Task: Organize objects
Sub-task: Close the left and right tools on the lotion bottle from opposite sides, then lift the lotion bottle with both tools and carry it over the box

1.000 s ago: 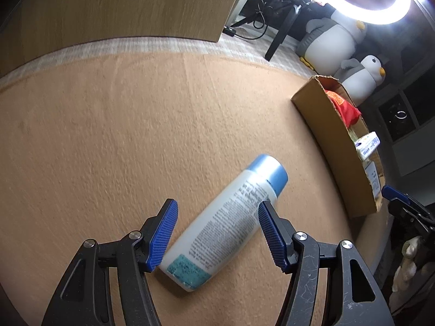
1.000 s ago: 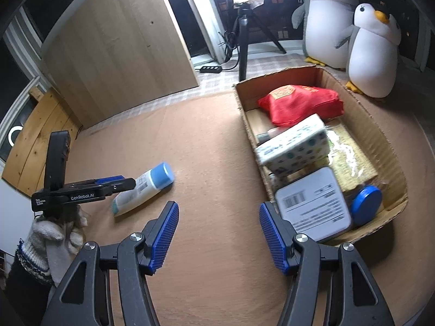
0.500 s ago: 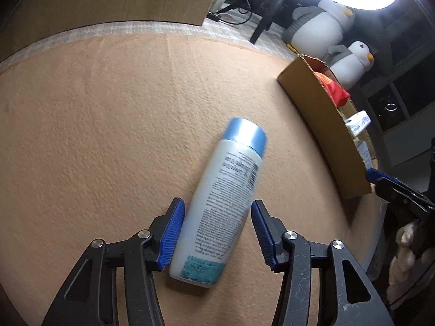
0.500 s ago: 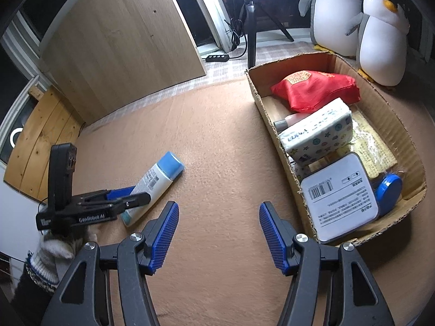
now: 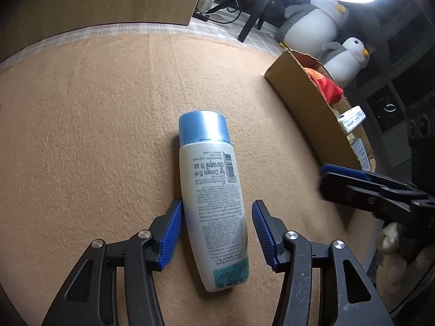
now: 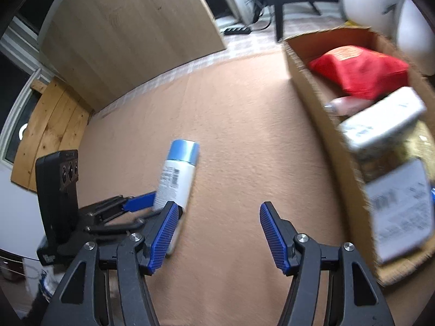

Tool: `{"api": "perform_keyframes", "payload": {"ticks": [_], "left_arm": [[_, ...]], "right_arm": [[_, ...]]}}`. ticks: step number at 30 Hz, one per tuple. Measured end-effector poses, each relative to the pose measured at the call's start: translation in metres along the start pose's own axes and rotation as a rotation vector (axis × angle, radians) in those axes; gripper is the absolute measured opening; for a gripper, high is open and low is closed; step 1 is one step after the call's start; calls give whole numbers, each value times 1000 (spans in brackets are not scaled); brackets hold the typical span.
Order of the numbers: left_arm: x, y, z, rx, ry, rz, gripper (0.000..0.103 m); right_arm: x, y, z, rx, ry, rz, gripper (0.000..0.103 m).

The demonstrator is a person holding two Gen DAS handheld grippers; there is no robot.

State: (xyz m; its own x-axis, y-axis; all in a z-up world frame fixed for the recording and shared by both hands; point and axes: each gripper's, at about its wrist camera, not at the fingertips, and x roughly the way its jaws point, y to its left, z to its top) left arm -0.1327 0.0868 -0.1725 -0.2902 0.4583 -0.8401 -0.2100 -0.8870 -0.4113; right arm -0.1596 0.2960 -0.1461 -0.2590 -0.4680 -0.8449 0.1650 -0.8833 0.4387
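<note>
The cardboard box [image 6: 320,114], already crowded with a red pouch [image 6: 359,70] and other packs, sits to the right on the tan mat [image 5: 81,135], and the bottle [image 5: 212,203] lies flat on that mat between the fingers of the left gripper [image 5: 216,233], whose jaws have just been closing: one pad touches its side, the other stands just clear, so nothing is clamped yet. If they close off-centre, the smooth, rounded bottle could roll or squirt out, and the empty, spread right gripper [image 6: 218,235] hovers near enough to knock it. Only the right wrist view looks into the box and shows the left tool from the side; only the left view shows the pad gap.
</note>
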Motion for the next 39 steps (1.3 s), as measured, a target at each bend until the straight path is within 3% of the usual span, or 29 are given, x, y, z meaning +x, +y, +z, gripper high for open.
{"api": "perform_keyframes", "payload": {"ticks": [3, 15, 22, 30, 39], "left_arm": [[1, -1, 2, 9, -4, 5, 55], [2, 2, 5, -2, -4, -14, 54], [2, 4, 4, -17, -6, -21, 52], [1, 3, 3, -36, -11, -21, 48], [-14, -32, 16, 0, -60, -34, 48]], "right_arm": [[21, 5, 10, 9, 43, 44, 60], [72, 29, 27, -45, 144, 48, 59], [72, 34, 24, -47, 163, 78, 40], [61, 33, 22, -23, 144, 73, 37], [14, 27, 27, -23, 42, 68, 35]]}}
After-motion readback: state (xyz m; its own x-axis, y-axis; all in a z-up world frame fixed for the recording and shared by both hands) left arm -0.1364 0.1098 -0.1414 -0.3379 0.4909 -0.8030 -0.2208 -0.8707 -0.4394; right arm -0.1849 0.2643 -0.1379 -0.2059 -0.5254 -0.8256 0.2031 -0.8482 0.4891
